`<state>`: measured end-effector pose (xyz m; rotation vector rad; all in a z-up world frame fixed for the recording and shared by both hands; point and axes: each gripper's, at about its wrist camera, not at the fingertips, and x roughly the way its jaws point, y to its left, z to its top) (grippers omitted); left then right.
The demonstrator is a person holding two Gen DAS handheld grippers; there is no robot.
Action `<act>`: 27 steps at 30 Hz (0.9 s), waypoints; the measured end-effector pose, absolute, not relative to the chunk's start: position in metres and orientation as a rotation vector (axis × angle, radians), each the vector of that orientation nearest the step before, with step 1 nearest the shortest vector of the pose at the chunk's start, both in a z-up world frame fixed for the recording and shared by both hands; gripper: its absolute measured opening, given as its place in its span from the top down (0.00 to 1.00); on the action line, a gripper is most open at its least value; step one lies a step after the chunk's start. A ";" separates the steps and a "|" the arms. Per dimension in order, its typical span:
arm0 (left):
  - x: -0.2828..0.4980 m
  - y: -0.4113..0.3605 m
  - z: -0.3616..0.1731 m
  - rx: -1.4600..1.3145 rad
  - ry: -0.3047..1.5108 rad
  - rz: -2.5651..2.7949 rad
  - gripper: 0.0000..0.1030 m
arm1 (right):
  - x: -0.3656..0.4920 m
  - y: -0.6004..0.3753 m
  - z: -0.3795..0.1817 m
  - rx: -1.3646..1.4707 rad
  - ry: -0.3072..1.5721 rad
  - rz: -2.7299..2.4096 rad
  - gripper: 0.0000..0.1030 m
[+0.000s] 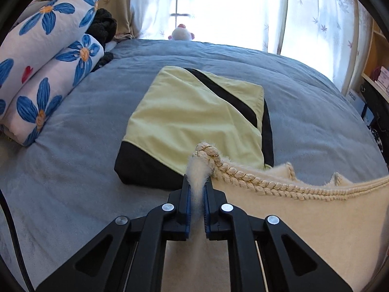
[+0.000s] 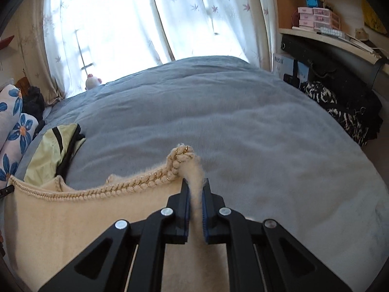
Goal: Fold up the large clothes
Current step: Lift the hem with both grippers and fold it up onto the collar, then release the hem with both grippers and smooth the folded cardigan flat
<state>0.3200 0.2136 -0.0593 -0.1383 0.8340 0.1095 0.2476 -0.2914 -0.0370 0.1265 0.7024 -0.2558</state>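
So both grippers, left (image 1: 197,185) & right (image 2: 195,191), jaws clamped on cream garment (image 1: 304,221) corners, braided edge strung 3–9 o'clock btwn them, bed (image 2: 243,121) at 12.

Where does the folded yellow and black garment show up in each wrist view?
Left wrist: the folded yellow and black garment lies in the middle of the picture on the grey bed, just beyond the left tool.
Right wrist: the same garment sits at the far left edge, partly behind the cream garment.
Shared landmark: the white stuffed toy at the far edge of the bed, by the window.
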 end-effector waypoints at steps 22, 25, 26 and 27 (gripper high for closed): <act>0.332 0.228 -0.108 -0.162 0.904 0.210 0.68 | 0.269 -0.268 -0.074 0.057 0.829 -0.361 0.86; 0.311 0.209 -0.093 -0.188 0.857 0.126 0.68 | 0.260 -0.230 -0.065 0.042 0.820 -0.237 0.86; 0.305 0.198 -0.091 -0.182 0.855 0.108 0.68 | 0.260 -0.214 -0.067 0.032 0.835 -0.198 0.86; 0.300 0.188 -0.092 -0.186 0.863 0.091 0.68 | 0.261 -0.199 -0.071 0.032 0.856 -0.157 0.86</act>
